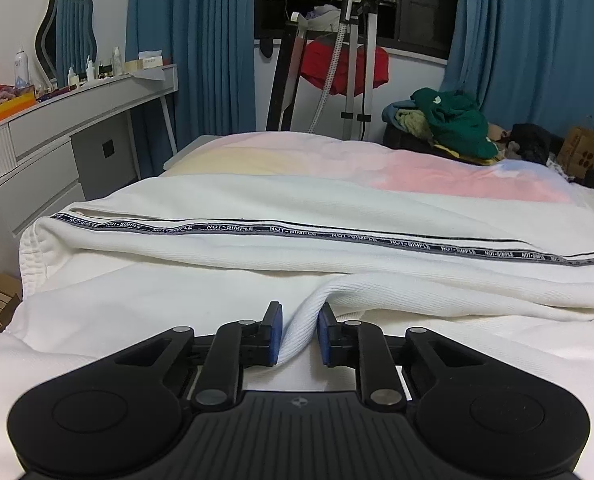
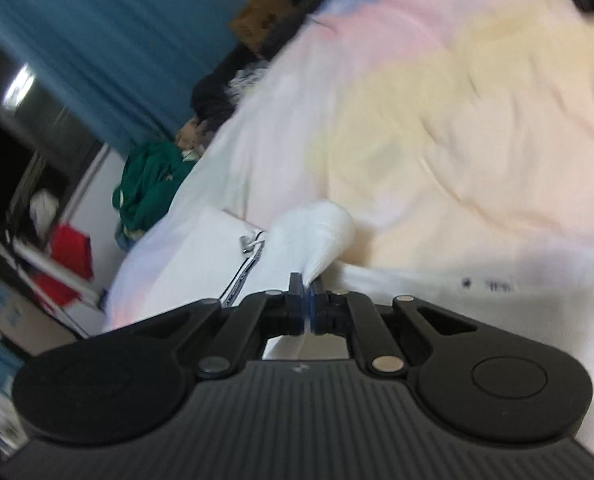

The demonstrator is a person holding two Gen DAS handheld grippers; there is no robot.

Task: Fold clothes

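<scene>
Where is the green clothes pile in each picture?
Left wrist view: the green clothes pile sits upper right, at the far end of the bed.
Right wrist view: it shows at middle left, tilted, beside the bed's edge.
Shared landmark: the red cloth hanging on the rack.

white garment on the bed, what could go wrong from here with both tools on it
The left tool only straddles a ribbed fold of the white garment, jaws not closed, so the fold could slide out when lifted. The right tool pinches just a thin edge, and its view is blurred by motion; a fast pull might tear the grip loose or drag the pastel bedding.
</scene>
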